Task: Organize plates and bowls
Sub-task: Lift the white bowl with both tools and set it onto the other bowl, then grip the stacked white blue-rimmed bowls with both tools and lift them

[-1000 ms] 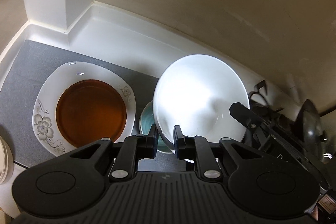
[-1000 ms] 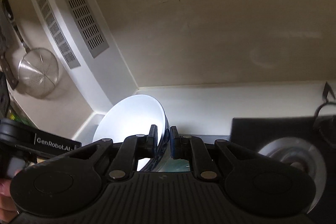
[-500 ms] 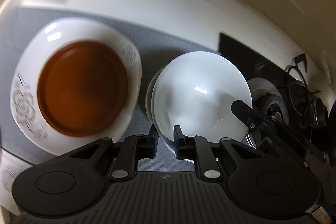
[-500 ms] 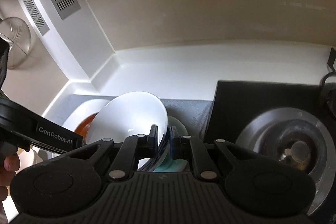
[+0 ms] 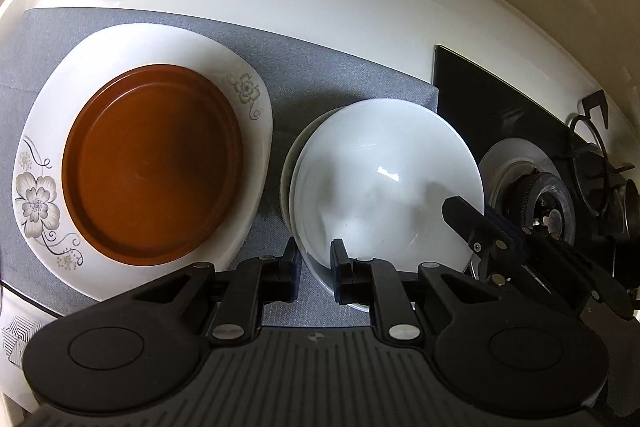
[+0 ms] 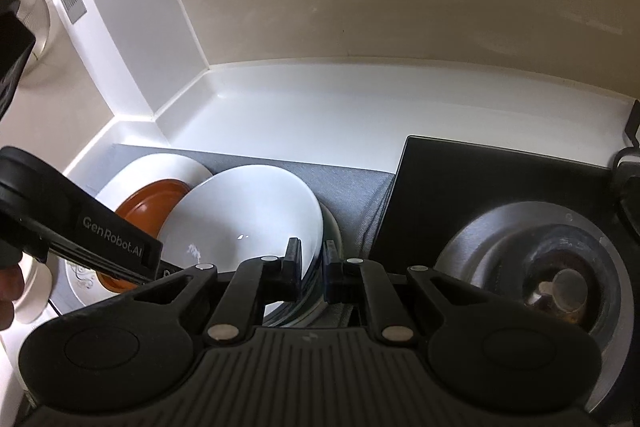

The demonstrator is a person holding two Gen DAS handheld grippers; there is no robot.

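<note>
A white bowl (image 5: 384,179) (image 6: 248,211) sits nested in a pale teal bowl (image 5: 285,183) (image 6: 334,227) on the grey mat (image 5: 340,75). My left gripper (image 5: 314,263) is shut on the white bowl's near rim, one finger inside and one outside. My right gripper (image 6: 312,263) is shut on the rim at the opposite side; in the left wrist view it shows at the bowl's right edge (image 5: 480,227). Left of the bowls, a brown plate (image 5: 152,163) (image 6: 148,203) lies on a white flowered plate (image 5: 248,95) (image 6: 160,167).
A black stove top with a gas burner (image 5: 536,195) (image 6: 540,267) borders the mat on the right. A white counter and wall corner (image 6: 208,75) lie behind. Part of a hand (image 6: 8,283) shows at the left edge, beside another pale dish.
Both grippers came down with the white bowl, which was tilted up above the mat a second ago and now rests in the teal bowl. Little has moved in the last half second.
</note>
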